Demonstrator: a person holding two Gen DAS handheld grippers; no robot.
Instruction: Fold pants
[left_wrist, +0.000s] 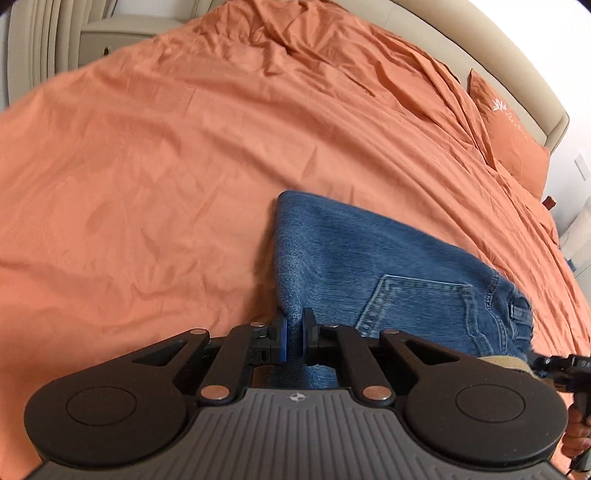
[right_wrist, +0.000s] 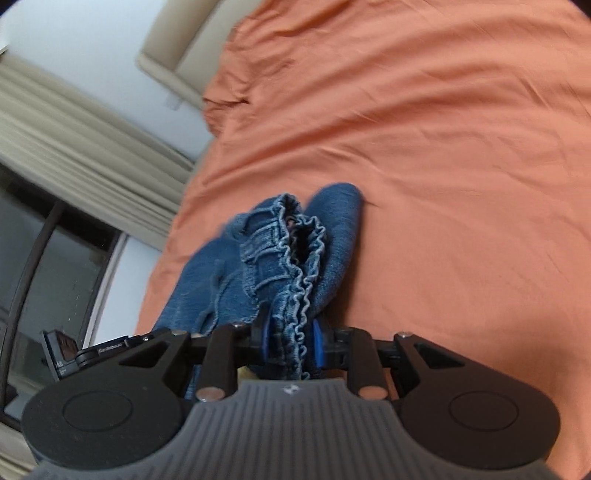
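Note:
Blue denim pants (left_wrist: 369, 266) are held up over an orange bed cover (left_wrist: 147, 166). My left gripper (left_wrist: 293, 334) is shut on a folded edge of the pants, with the back pocket (left_wrist: 417, 306) to its right. In the right wrist view my right gripper (right_wrist: 290, 343) is shut on the bunched elastic waistband (right_wrist: 299, 266) of the pants (right_wrist: 221, 280). The right gripper also shows at the right edge of the left wrist view (left_wrist: 561, 365).
An orange pillow (left_wrist: 513, 144) lies at the head of the bed by a beige headboard (left_wrist: 480, 48). Beige curtains (right_wrist: 74, 129) and a window (right_wrist: 48, 266) are beyond the bed's edge in the right wrist view. The bed cover (right_wrist: 461, 147) spreads wide to the right.

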